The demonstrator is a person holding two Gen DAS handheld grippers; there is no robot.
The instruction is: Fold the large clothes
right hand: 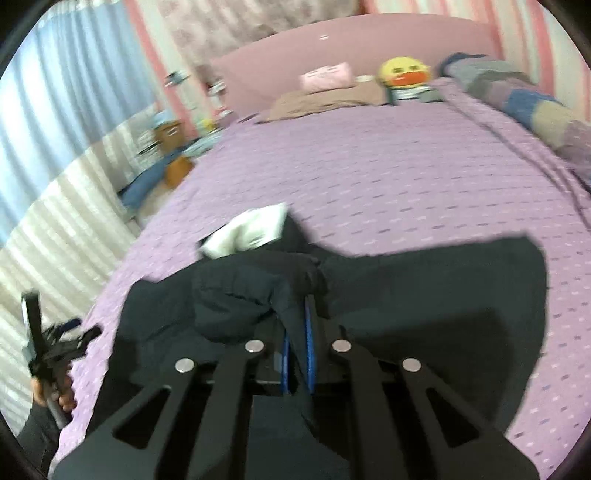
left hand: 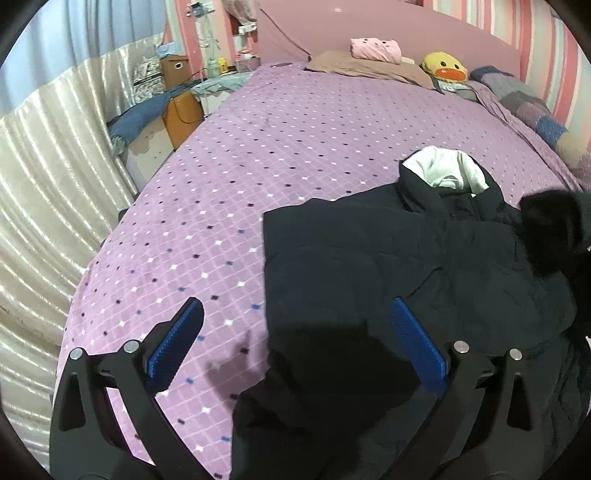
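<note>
A large black jacket (left hand: 388, 266) with a white-lined hood (left hand: 447, 170) lies spread on the near part of a bed, on a lilac bedspread (left hand: 258, 147) printed with small diamonds. In the left wrist view the garment fills the lower right, its left edge running roughly straight down the spread and its hood pointing toward the headboard. In the right wrist view the same jacket (right hand: 424, 295) extends broadly to the right, while a bunched fold of its fabric (right hand: 236, 295) rises in front of the tool, with the hood lining (right hand: 247, 229) beyond it.

The right gripper (right hand: 297, 343) is clamped on a pinch of black jacket fabric, its blue pads nearly meeting around the cloth; this view is motion-blurred. The left gripper (left hand: 295, 332) stands wide apart with nothing between its blue pads (left hand: 177, 339), one finger above the bare bedspread and the other above the jacket. The same left gripper (right hand: 55, 343) appears at the lower left edge of the right wrist view, held in a person's hand (right hand: 61, 397).

At the head of the bed lie a brown pillow (left hand: 369, 64), a folded pink cloth (left hand: 375, 50) upon it, and a yellow duck plush (left hand: 445, 68) beside them, before a pink headboard (left hand: 369, 22). A patchwork quilt (left hand: 524, 99) lies along the striped wall. Pale curtains (left hand: 48, 166) hang at left.
</note>
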